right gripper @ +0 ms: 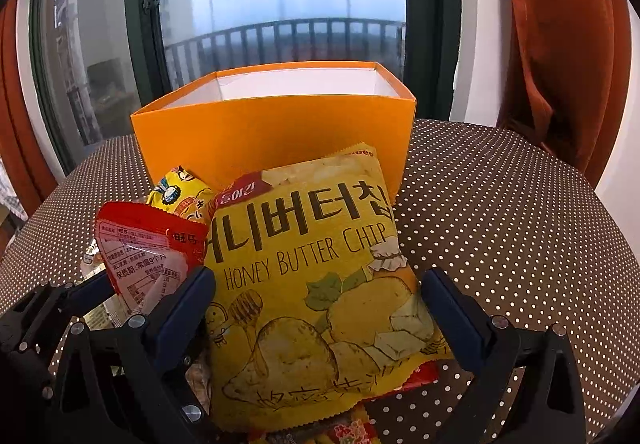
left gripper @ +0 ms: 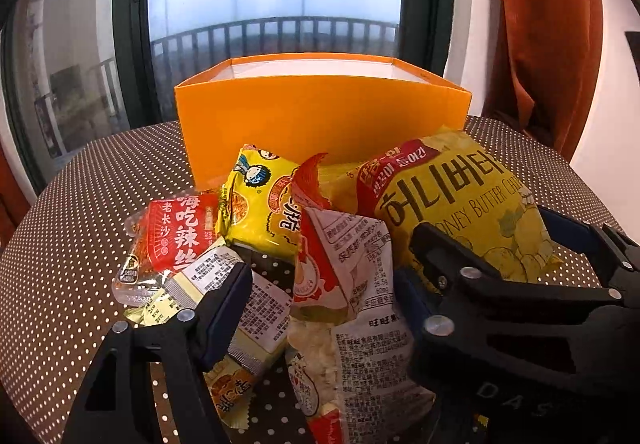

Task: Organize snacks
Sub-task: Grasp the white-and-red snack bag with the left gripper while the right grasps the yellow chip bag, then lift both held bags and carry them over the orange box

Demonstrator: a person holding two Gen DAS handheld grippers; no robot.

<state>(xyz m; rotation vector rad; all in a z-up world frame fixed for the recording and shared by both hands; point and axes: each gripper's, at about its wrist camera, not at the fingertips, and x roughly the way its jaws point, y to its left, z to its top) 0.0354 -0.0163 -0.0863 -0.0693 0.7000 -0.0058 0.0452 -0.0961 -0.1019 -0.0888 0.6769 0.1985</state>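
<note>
A heap of snack packs lies on the dotted brown table (left gripper: 100, 184) in front of an open orange box (left gripper: 320, 116) (right gripper: 272, 132). My left gripper (left gripper: 322, 276) is shut on a crumpled red and white pack (left gripper: 344, 268) (right gripper: 140, 252), which stands upright; a pale yellow pack (left gripper: 256, 308) is against its left pad. My right gripper (right gripper: 320, 284) is open and straddles the big yellow Honey Butter Chip bag (right gripper: 320, 264) (left gripper: 460, 204), pads close to its side edges. The bag lies flat, its far end against the box.
A yellow cartoon pack (left gripper: 260, 204) (right gripper: 180, 188) and a clear red spicy-strip pack (left gripper: 172, 236) lie left of the chip bag. Behind the box are a dark-framed window and a rust curtain (left gripper: 552, 44) (right gripper: 560, 44). Bare dotted table (right gripper: 500, 204) spreads to the right.
</note>
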